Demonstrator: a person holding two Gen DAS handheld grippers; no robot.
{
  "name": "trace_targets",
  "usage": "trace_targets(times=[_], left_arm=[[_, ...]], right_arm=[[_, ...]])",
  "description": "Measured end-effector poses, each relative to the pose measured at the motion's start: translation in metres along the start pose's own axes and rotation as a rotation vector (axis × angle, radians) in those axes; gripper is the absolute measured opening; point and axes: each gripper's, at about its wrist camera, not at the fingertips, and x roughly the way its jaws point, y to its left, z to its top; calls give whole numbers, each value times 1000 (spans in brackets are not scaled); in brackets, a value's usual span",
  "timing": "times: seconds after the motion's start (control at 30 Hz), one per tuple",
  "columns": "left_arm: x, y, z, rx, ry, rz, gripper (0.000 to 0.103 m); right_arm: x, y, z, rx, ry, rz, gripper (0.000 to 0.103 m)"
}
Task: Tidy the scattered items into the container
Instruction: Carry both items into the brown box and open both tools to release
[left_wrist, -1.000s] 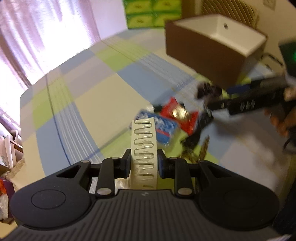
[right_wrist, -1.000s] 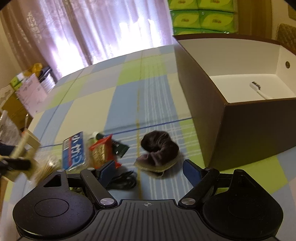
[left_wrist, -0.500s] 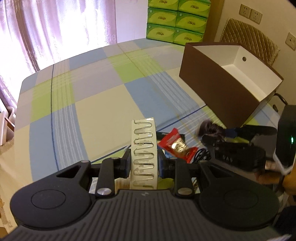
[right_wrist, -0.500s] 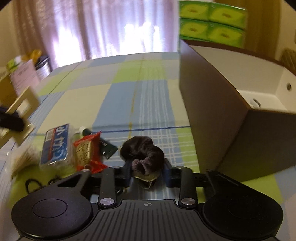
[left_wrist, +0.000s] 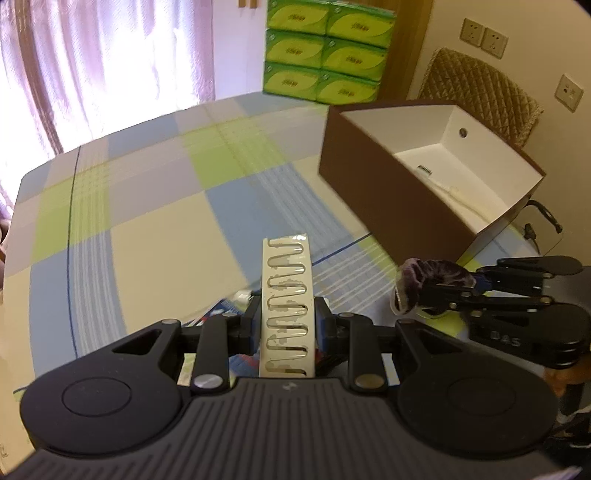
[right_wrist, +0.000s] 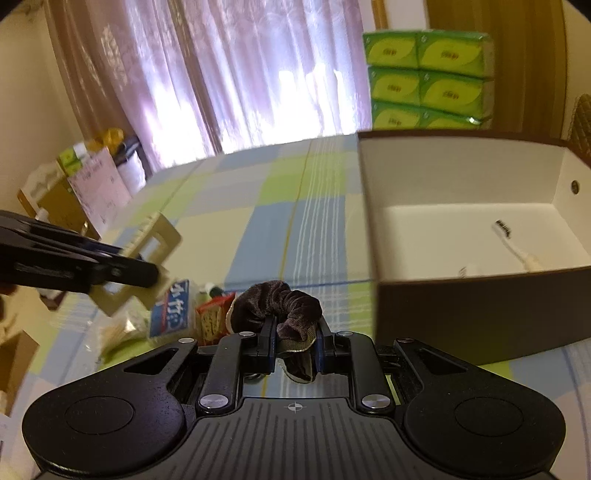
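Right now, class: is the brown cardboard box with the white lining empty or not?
Not empty. The brown cardboard box holds a white toothbrush on its floor.

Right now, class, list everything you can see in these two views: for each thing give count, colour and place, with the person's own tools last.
Open cardboard box: one, brown outside, white inside, right side of table.
White toothbrush with dark bristles: one, lying inside the box.
Checked tablecloth: one, blue, green and cream, covering the table.
Dark brown velvet scrunchie: one, held off the table.
Cream flat comb-like card: one, held upright.
Blue printed packet: one, on cloth.
Red snack packet: one, beside blue packet.
Green tissue packs: six visible, stacked behind table.
Pink curtains: at window.
Quilted chair back: one, tan, behind box.
Left gripper: fingers clamp the card.
Right gripper: fingers clamp the scrunchie.
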Motion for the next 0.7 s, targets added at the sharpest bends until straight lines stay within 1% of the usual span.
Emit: trace_targets(times=[0.23,0.43,0.7], left_arm=[[-4,-45,27,30,-61,-43,23],[2,-91,54,49,-102,-76,23],[26,-142,89,54,-114,-82,23]], right_arm=[[-47,-35,20,34,-75,10,22],[-80,-81,44,65,-139,-21,22],[-89,-157,71,78,-158,-77,22]])
